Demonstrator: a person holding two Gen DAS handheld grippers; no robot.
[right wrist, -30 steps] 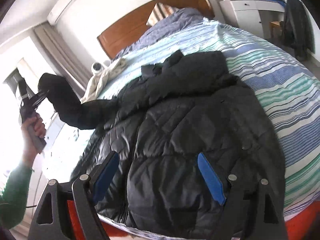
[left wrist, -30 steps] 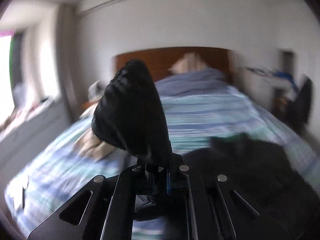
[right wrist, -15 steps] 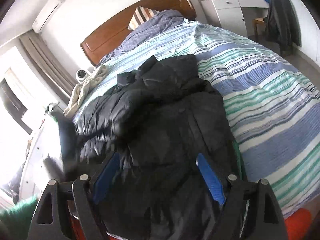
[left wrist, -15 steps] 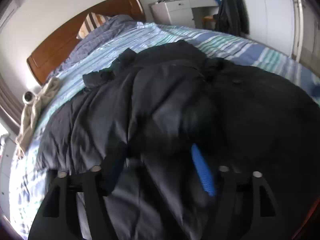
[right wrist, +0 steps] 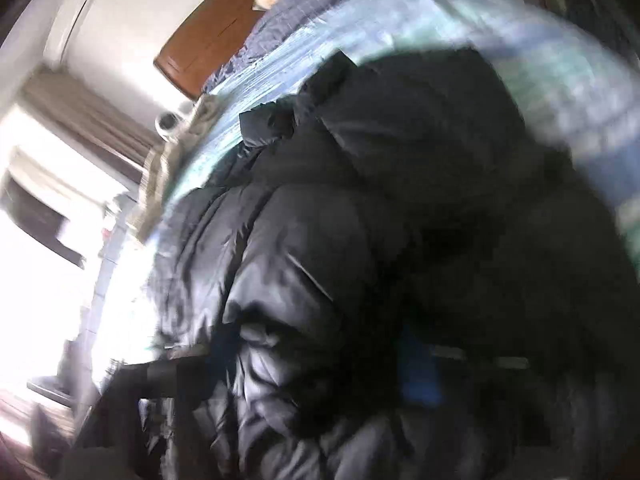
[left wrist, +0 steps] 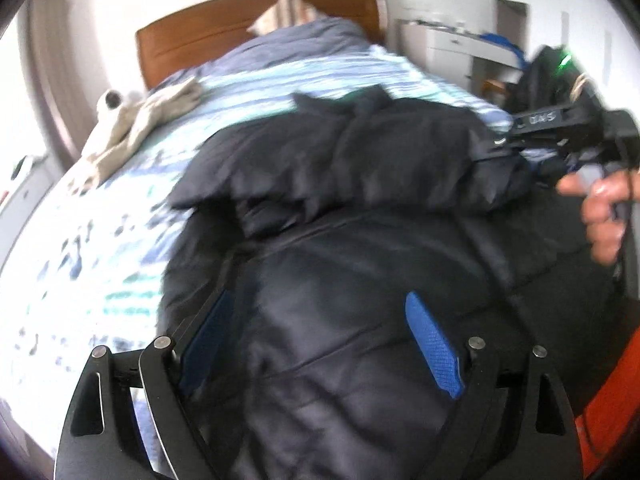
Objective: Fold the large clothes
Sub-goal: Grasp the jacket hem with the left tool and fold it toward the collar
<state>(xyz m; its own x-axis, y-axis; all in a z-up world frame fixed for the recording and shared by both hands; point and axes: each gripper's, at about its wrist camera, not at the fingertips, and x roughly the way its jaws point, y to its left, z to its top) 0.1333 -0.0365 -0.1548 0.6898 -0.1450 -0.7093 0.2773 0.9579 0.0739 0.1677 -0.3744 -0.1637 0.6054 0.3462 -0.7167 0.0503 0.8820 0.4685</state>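
Observation:
A black puffer jacket lies spread on the striped bed, one sleeve folded across its chest. My left gripper is open and empty just above the jacket's lower part, blue pads apart. My right gripper shows in the left wrist view at the jacket's right side, held by a hand, at the other sleeve's end; its jaw state is unclear. The right wrist view is heavily blurred: jacket fabric fills it, with a blue pad pressed close to the cloth.
A beige garment and a small white camera lie at the bed's far left. The wooden headboard and a pillow are at the back. A white dresser and a dark hanging coat stand at the right.
My left gripper let go of the sleeve, which now lies folded across the jacket, and drew back open. My right gripper moved in fast to the jacket's right side.

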